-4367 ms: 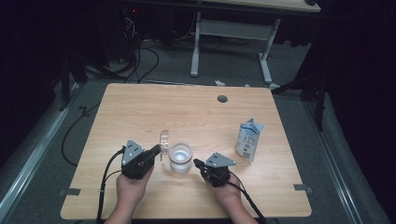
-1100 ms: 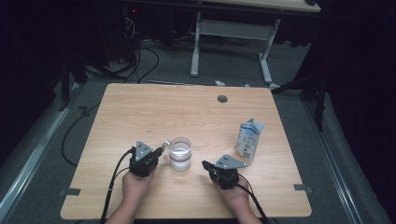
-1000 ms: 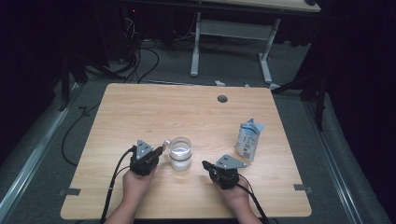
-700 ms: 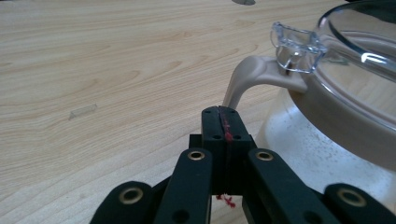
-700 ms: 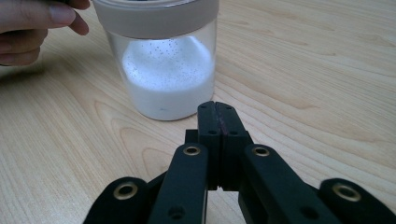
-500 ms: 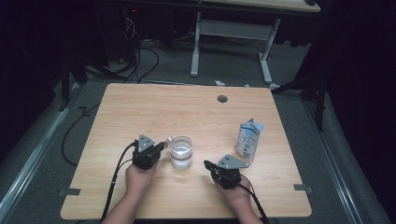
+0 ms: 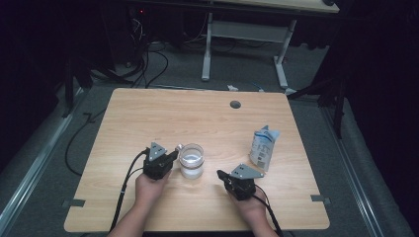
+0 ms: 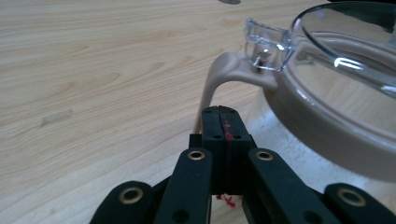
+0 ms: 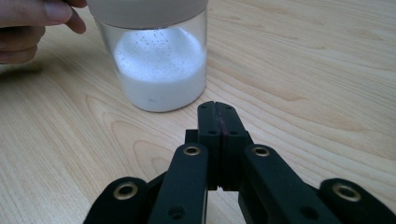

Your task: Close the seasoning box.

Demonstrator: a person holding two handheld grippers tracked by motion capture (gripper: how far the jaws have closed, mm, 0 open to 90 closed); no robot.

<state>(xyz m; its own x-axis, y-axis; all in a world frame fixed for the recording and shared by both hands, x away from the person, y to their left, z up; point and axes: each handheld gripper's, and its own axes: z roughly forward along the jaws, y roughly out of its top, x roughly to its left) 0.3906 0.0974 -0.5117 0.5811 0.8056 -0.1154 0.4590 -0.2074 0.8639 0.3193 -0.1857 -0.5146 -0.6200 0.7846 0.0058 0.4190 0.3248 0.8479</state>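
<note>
A clear glass jar [image 7: 191, 160] with white contents in its lower half stands at the near middle of the wooden table [image 7: 197, 118]. It has a beige collar [image 8: 322, 126] and a clear lid [image 8: 345, 51] lying on top, with a clear tab [image 8: 267, 43] and a beige strap [image 8: 215, 77] on the side facing my left gripper. My left gripper [image 7: 172, 156] is shut and holds nothing, its tip [image 8: 222, 112] just short of the strap. My right gripper [image 7: 221, 174] is also shut and holds nothing. It points at the jar [image 9: 161, 70] from a short way to its right.
A white and blue carton [image 7: 263, 146] with its top torn open stands to the right of the jar, just beyond my right gripper. A round cable hole [image 7: 235, 104] is near the table's far edge. Fingers of the left hand [image 9: 32, 18] rest beside the jar.
Since the oldest frame the clear lid has gone from standing up to lying on the jar, and my right gripper has drawn back to the right. In the last second my left gripper edged slightly toward the jar.
</note>
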